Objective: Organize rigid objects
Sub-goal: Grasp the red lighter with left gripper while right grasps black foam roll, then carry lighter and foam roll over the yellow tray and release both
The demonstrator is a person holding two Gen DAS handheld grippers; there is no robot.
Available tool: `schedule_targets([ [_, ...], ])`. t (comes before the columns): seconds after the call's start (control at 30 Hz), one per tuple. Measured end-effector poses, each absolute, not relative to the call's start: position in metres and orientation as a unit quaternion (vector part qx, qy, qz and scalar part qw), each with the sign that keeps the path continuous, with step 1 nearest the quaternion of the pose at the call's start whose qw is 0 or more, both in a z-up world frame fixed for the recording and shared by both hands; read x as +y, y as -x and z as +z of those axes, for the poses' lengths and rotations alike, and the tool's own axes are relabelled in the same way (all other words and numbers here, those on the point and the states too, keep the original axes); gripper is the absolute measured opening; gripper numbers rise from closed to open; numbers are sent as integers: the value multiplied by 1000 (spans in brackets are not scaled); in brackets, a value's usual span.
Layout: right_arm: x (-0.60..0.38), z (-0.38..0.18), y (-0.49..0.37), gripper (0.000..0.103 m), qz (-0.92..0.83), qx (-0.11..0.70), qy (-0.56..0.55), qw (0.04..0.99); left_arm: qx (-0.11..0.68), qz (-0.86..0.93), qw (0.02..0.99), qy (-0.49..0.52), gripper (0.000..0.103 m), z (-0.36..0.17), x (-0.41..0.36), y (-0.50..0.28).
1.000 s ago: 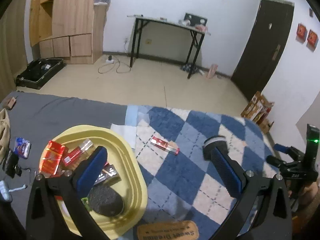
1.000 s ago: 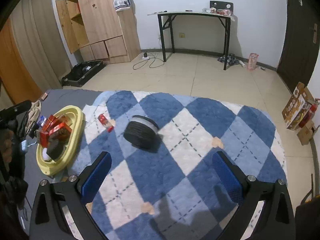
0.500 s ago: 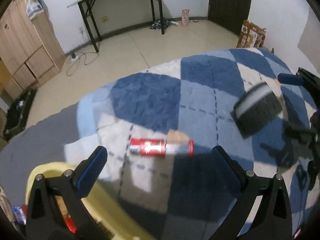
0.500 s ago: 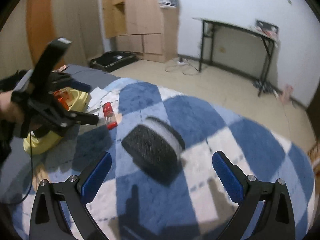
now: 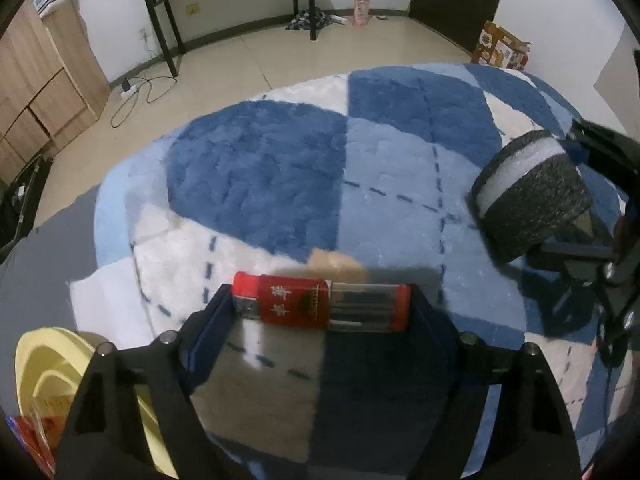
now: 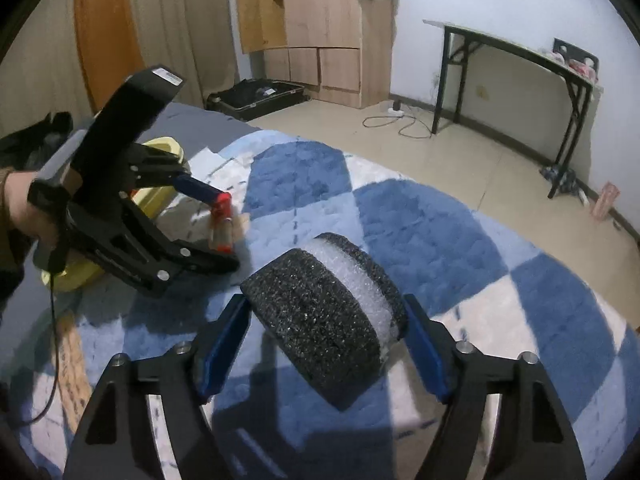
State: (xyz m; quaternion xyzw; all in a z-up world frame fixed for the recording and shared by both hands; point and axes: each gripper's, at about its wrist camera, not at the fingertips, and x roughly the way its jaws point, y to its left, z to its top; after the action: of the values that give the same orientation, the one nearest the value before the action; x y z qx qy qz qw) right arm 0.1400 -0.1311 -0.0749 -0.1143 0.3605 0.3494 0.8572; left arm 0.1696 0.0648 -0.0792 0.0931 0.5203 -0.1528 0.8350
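Jaws have just been closing: the red box (image 5: 320,307) is clamped lengthwise by the left gripper (image 5: 322,312), the foam roll (image 6: 326,320) by the right gripper (image 6: 326,344).

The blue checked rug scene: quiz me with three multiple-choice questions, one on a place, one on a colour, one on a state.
1. Where does the yellow tray lie in the left wrist view?
A. lower left
B. upper right
C. centre

2. What colour is the label of the small box?
A. green
B. red
C. white

3. What is between the pads of the right hand-held gripper?
A. nothing
B. a cup
C. the black foam roll

Answers: A, the tray curves out of the lower left corner; B, the label is red; C, the jaws, just closing, flank the roll's two sides.
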Motion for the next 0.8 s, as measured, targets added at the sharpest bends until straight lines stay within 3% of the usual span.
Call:
schedule_targets([
  [0.23, -144, -64, -121, 68, 311, 382, 58, 869, 495, -138, 855, -68, 82, -51, 71, -135],
  [0.43, -141, -25, -88, 67, 312, 375, 68, 870, 456, -113, 882, -36, 82, 8, 132, -73],
  [0.67, -57, 43, -36, 67, 373, 333, 81, 862, 426, -54, 903, -17, 82, 60, 225, -8],
  [0.8, 0, 47, -11, 67, 405, 338, 81, 845, 416, -10, 909, 10, 82, 67, 276, 13],
])
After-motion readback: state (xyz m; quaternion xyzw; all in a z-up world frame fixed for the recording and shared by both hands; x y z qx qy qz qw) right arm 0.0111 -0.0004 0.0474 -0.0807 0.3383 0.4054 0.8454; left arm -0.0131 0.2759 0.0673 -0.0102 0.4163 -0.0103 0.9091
